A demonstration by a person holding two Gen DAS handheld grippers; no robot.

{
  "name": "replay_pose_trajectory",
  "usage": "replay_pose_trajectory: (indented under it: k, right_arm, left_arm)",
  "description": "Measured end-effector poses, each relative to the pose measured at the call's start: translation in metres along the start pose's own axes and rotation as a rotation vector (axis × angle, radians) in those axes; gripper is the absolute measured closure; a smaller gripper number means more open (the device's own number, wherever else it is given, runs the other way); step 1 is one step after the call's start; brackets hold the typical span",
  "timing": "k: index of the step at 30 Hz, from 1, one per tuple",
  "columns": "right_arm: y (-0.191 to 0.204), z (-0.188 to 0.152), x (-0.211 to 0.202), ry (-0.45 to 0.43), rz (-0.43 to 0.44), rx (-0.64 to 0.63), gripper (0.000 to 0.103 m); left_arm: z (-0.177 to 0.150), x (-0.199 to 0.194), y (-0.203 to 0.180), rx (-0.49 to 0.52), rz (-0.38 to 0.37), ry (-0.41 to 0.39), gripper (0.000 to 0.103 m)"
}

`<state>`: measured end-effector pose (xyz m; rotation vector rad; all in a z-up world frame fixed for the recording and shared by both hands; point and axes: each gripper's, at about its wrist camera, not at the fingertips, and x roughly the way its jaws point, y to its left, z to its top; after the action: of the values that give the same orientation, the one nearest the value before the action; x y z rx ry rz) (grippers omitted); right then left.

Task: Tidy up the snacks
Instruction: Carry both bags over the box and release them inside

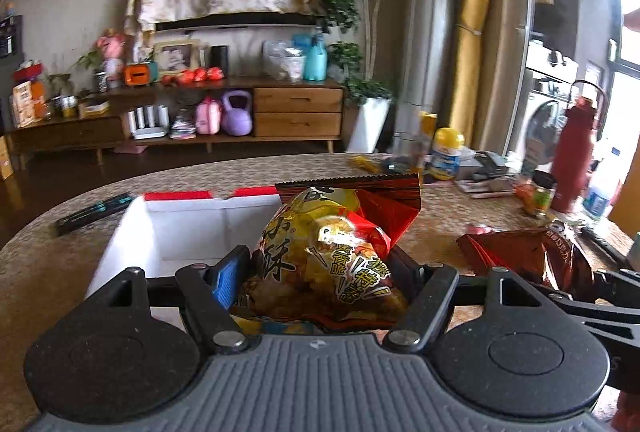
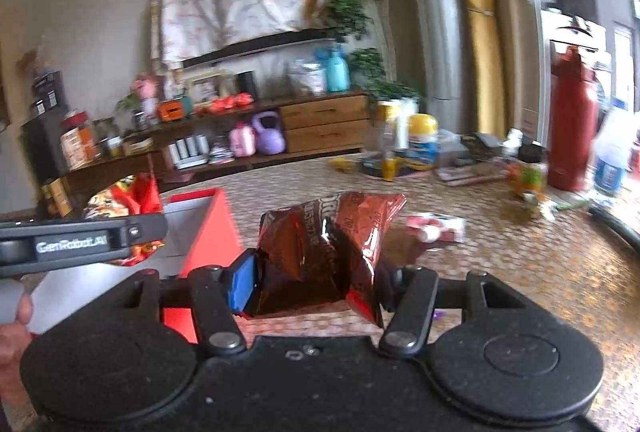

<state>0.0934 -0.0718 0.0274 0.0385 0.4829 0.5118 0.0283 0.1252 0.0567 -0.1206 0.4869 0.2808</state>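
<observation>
Close wrist views, shared sideboard (image 1: 224,112)

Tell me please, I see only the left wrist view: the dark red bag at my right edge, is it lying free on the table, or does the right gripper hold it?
Observer: The right gripper holds it; both pads press on the dark red bag, which is crumpled between them.
Operator: Does anything lie on the table just behind that bag?
Observer: Yes, a small red and white packet lies there, apart from the bag.
Operator: My left gripper holds the yellow snack bag near the box, which looks white inside. What colour is it outside?
Observer: Its outer wall is red.
</observation>
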Motion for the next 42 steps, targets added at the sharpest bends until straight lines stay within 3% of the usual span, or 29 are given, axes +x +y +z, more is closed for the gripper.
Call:
replay_pose_trajectory:
  k: [8, 18, 31, 38, 42]
  right_arm:
    - [0.046, 0.004, 0.009, 0.005, 0.093, -0.087, 0.046]
    - [0.098, 0.007, 0.029, 0.020, 0.185, -0.189, 0.046]
    - [0.128, 0.029, 0.081, 0.104, 0.216, -0.217, 0.046]
    - [0.141, 0.042, 0.118, 0.152, 0.191, -0.270, 0.046]
    - [0.149, 0.035, 0.133, 0.193, 0.180, -0.308, 0.046]
  left_arm:
    - [-0.003, -0.003, 0.043, -0.043, 0.100, -0.020, 0.030]
    - [-0.009, 0.012, 0.079, -0.091, 0.128, 0.017, 0.030]
    - [-0.015, 0.045, 0.108, -0.179, 0.126, 0.109, 0.032]
    - [-0.016, 0.056, 0.107, -0.154, 0.133, 0.160, 0.032]
    - [-0.016, 0.057, 0.105, -0.149, 0.101, 0.162, 0.032]
